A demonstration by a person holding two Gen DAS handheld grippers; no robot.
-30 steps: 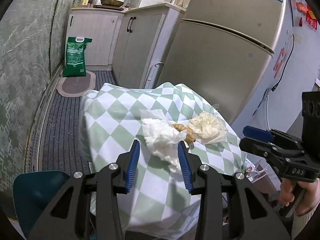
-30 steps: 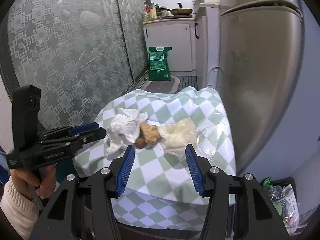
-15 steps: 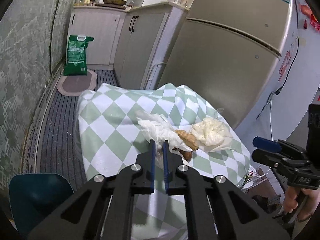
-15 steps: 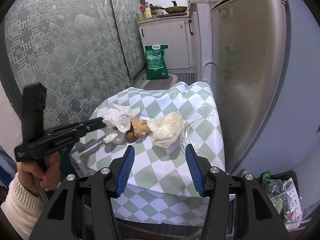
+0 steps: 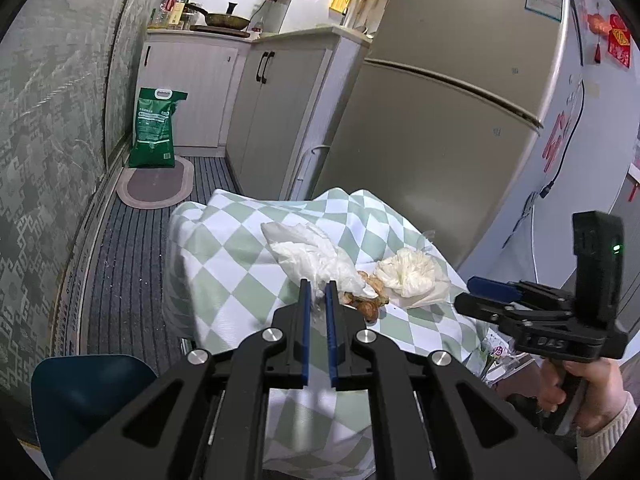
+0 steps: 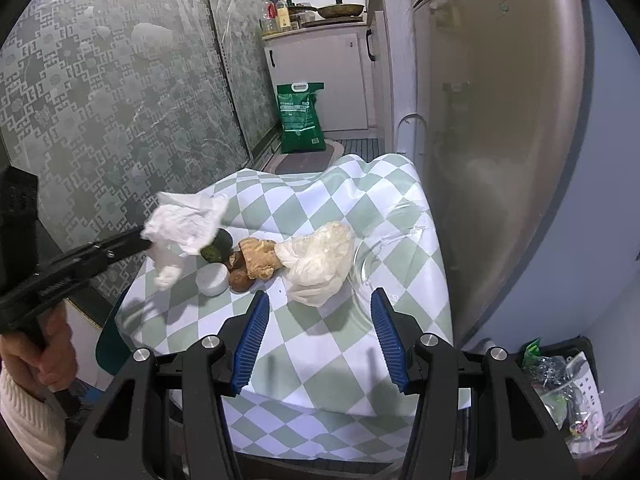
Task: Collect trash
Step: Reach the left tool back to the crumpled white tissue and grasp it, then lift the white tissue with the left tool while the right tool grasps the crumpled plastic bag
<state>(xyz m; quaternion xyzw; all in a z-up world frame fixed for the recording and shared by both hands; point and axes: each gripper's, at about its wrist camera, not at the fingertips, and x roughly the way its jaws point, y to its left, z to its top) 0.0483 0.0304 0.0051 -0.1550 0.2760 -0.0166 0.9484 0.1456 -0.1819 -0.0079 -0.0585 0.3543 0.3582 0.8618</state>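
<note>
L hand-held gripper (image 5: 316,286), pinching white tissue (image 5: 316,256)

Ginger (image 6: 259,258) lies on the tablecloth (image 6: 320,344) — bag (image 6: 320,264) right; cap (image 6: 211,279) left.

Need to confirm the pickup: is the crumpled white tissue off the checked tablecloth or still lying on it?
Off: the left gripper pinches the crumpled white tissue, which hangs above the cloth.

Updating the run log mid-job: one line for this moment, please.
left tool: shut on white tissue, lifted | right tool: open, empty | on checked cloth: crumpled plastic bag, ginger
</note>
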